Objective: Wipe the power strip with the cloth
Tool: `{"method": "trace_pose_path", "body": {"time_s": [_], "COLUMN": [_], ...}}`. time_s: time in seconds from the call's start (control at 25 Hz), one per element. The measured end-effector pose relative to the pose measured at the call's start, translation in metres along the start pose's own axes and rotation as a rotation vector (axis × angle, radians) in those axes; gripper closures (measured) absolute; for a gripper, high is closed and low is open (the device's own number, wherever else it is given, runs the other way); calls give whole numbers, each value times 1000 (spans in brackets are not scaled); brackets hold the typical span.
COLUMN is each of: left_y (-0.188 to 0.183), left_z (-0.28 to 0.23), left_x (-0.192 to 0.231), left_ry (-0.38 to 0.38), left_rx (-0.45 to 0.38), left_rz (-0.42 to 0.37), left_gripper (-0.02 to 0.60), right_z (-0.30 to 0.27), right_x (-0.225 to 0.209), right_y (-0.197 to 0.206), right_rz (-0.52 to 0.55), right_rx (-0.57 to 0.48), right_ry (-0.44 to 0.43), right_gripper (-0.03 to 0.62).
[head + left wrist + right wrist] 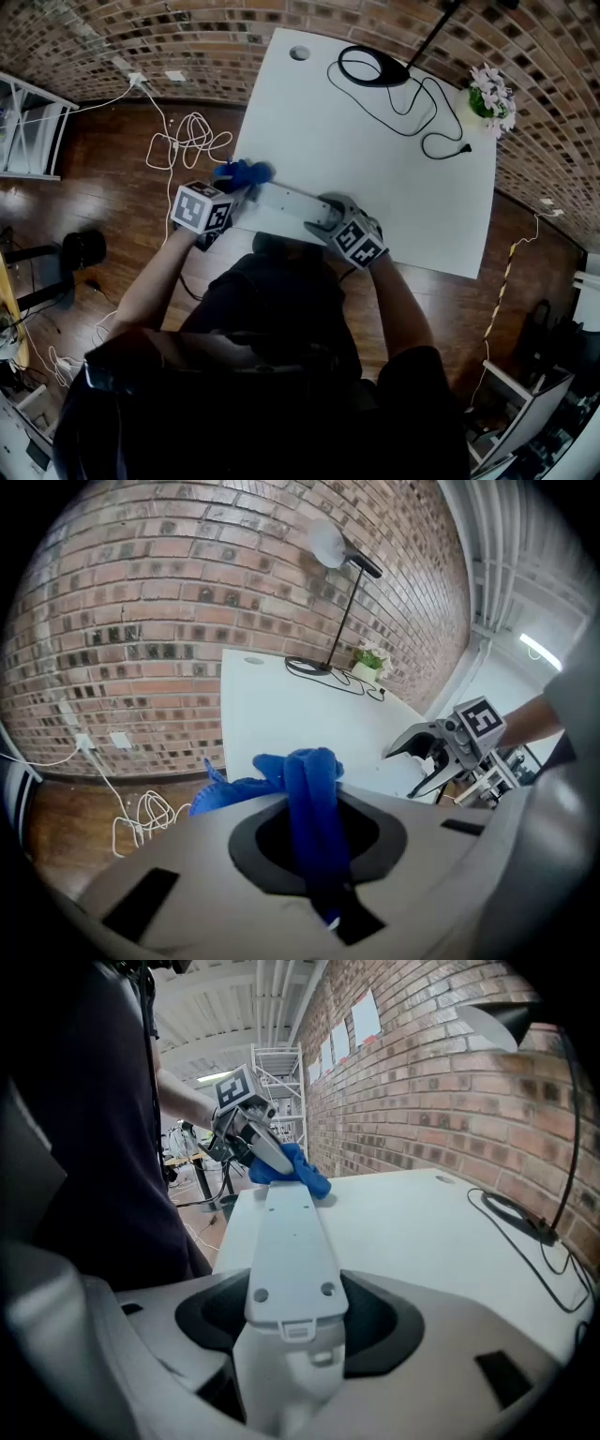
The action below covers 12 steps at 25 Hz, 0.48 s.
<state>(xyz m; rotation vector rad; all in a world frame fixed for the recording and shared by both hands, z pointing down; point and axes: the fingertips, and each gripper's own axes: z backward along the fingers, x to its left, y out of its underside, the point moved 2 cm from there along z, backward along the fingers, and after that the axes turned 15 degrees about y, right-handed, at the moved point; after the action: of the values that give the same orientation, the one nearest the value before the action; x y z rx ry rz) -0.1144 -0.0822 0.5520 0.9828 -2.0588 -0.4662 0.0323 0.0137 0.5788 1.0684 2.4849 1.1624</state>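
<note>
Head view has the wooden floor (103, 197) and brick wall (141, 37) around everything, then the big white table (394, 187), with the person's dark-clothed torso (281, 309) right up against its near edge. Next down in size is the white power strip (286, 202), sitting along the near left part of the table. In the right gripper view it runs straight away from the camera with a screw-holed face up, and I honestly can't tell if it's resting flat or held a bit off the surface. The right gripper (328, 214) has its jaws clamped on the near end of the strip, one on each side. The left gripper (239, 190) is at the opposite end, jaws pinched tight on a blue cloth (242, 172), which bunches out past the tips and touches the strip's far end by the table's left edge. Further back there's a black lamp base (373, 67) with a black cord (427, 117) snaking off it, and a little pot of flowers (492, 94) at the far right corner.
</note>
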Motion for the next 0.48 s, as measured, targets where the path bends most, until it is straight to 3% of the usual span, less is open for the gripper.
{"method": "trace_pose_path", "body": {"time_s": [0.2, 0.32, 0.48], "left_y": [2, 2, -2], "left_z": [6, 11, 35], "left_x": [1, -4, -11], "left_ry": [-69, -125, -168], "left_rx": [-69, -92, -257], "left_rz": [83, 93, 219], "left_gripper": [540, 540, 543], "right_z": [1, 1, 0], "right_x": [1, -1, -2], "right_y": [-1, 0, 1], "right_rz": [14, 23, 41], "right_rx": [-6, -19, -15], "right_ry": [-5, -9, 0], "right_gripper": [306, 306, 307]}}
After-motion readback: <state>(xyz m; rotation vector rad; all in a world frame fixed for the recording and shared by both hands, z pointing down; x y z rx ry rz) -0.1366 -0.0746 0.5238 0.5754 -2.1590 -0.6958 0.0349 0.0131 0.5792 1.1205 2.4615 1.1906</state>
